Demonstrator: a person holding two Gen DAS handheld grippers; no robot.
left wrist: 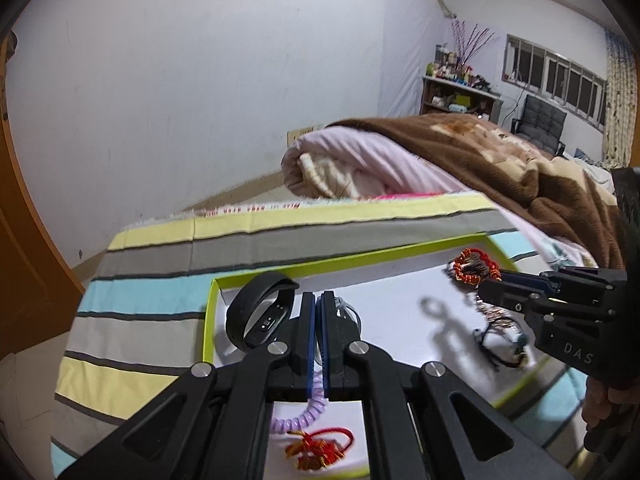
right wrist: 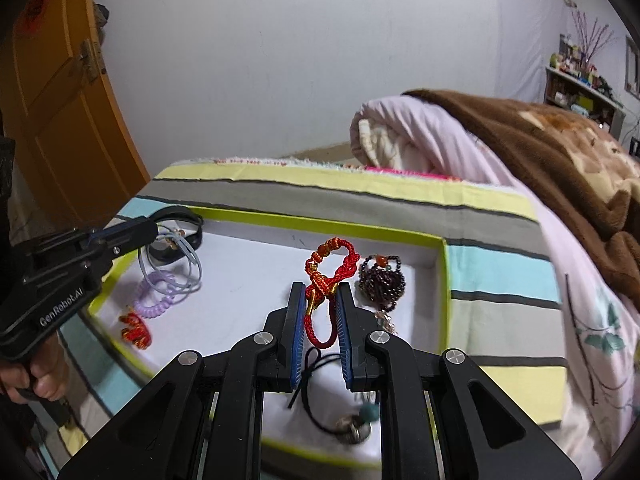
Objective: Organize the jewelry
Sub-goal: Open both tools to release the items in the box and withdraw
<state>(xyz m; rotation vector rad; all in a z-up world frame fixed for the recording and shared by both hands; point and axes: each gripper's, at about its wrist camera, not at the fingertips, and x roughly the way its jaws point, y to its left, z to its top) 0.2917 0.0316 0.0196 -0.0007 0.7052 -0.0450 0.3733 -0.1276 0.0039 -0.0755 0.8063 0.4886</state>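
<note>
A shallow white tray with a lime-green rim (right wrist: 443, 280) lies on the striped bed and holds the jewelry. My left gripper (left wrist: 318, 300) is shut on a thin grey-blue hair tie (right wrist: 188, 256), beside a black wristband (left wrist: 260, 312). A lilac coil tie (left wrist: 308, 412) and a small red knotted charm (left wrist: 316, 446) lie under it. My right gripper (right wrist: 318, 292) is partly open around a red braided cord bracelet (right wrist: 332, 276), its pads not pressing it. A dark beaded bracelet (right wrist: 380, 280) lies to its right, and a black cord with a teal bead (right wrist: 352, 420) lies below the fingers.
The tray sits on a striped sheet (left wrist: 168, 248). A rolled pink quilt and brown blanket (right wrist: 520, 148) lie behind and to the right. An orange door (right wrist: 60, 100) stands at the left. A shelf (left wrist: 460, 96) and a chair stand far off by the windows.
</note>
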